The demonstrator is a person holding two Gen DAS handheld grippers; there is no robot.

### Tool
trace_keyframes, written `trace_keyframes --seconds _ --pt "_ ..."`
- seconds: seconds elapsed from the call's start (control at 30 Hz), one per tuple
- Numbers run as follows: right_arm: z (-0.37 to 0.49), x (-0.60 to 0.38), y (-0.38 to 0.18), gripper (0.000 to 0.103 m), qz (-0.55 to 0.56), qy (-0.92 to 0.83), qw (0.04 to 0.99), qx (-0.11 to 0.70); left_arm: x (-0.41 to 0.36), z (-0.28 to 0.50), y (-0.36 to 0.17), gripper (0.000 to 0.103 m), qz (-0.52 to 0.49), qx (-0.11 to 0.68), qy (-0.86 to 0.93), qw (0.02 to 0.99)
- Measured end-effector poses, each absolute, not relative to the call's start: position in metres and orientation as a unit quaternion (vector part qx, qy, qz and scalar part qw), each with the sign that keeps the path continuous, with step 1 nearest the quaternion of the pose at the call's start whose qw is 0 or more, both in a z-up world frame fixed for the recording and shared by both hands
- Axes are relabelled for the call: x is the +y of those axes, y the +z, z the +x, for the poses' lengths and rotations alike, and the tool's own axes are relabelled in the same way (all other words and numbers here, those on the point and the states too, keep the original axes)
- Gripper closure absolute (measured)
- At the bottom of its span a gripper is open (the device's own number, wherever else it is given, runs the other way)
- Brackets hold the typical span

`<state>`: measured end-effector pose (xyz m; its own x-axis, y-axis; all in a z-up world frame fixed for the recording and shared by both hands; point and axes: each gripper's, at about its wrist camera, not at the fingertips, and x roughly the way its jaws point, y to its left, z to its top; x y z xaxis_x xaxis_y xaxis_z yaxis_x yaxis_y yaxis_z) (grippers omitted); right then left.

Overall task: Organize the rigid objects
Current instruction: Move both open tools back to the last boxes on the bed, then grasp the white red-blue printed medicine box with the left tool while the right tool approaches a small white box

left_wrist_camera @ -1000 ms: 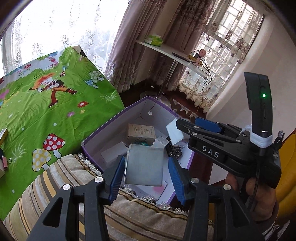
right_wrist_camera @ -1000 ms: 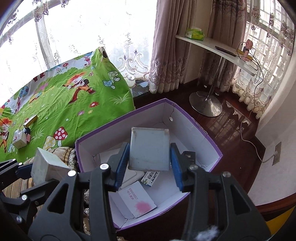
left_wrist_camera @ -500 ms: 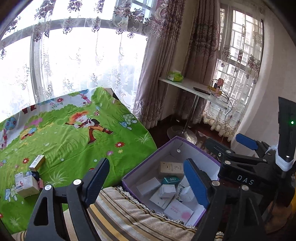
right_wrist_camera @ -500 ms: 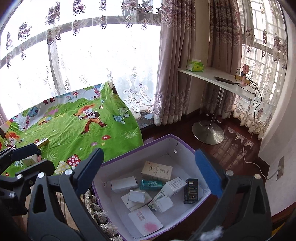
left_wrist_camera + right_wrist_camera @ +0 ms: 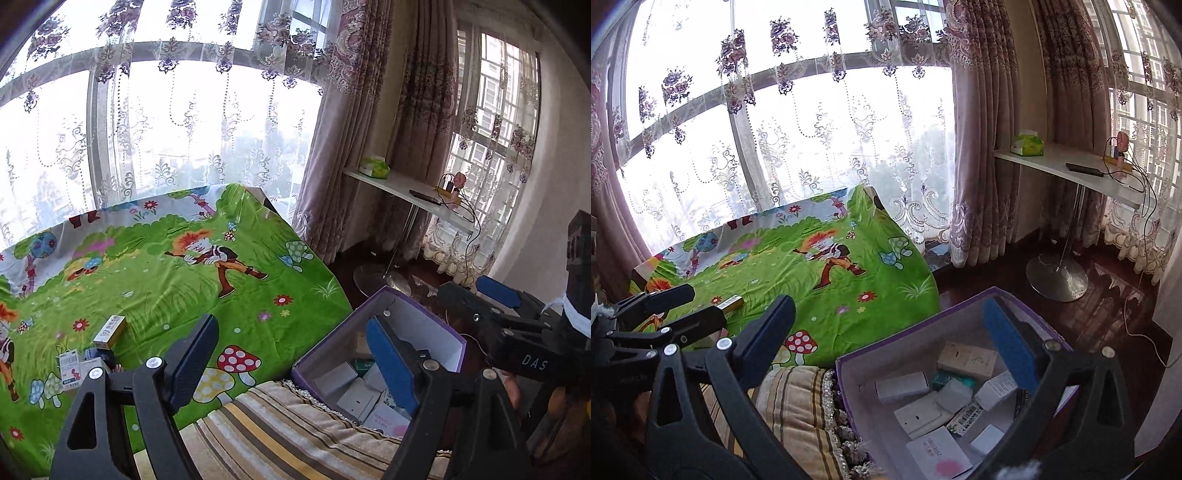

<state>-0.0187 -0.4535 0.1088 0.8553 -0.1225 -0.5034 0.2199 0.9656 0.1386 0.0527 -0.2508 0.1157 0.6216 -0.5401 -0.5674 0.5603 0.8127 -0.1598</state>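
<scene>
Now both tools hang with nothing between their pads: the left gripper has its jaws spread wide and empty above the edge of the green cartoon sheet and the striped cushion, and the right gripper is likewise spread and empty, its blue pad over the far side of the purple box. That box sits below and slightly right of the right gripper, against the cushion's fringed end, and it holds a loose heap of small boxes: a cream box toward the back, a long white box left of it, a teal box between them, and a flat white box with a pink patch nearest the camera. In the left wrist view the same purple box lies to the right of the left gripper, partly behind its right finger. Well apart, down at the left on the sheet, more small cartons wait, with a gold-sided carton just behind them
</scene>
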Motion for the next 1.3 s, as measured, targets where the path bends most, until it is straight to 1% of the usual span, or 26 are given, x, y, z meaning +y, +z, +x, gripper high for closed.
trace_keyframes --seconds 0.5,0.83,1.0,1.07,1.3 --pt "0.016 -0.414 0.111 0.001 0.091 -0.042 0.956 0.277 -0.134 0.105 0.120 0.020 -0.047 0.312 -0.194 0.929" --pt "0.055 -0.376 0.124 0.001 0.085 -0.017 0.952 0.292 -0.063 0.154 0.104 0.020 -0.106 0.366 -0.096 0.920" --pt "0.081 -0.351 0.124 0.001 0.077 0.009 0.950 0.302 -0.042 0.172 0.090 0.024 -0.122 0.389 -0.068 0.911" --pt "0.092 -0.343 0.123 0.001 0.076 0.016 0.948 0.308 -0.037 0.180 0.081 0.027 -0.124 0.401 -0.059 0.906" --pt "0.136 -0.315 0.107 0.001 0.086 0.044 0.933 0.346 -0.028 0.211 0.039 0.033 -0.132 0.453 -0.043 0.881"
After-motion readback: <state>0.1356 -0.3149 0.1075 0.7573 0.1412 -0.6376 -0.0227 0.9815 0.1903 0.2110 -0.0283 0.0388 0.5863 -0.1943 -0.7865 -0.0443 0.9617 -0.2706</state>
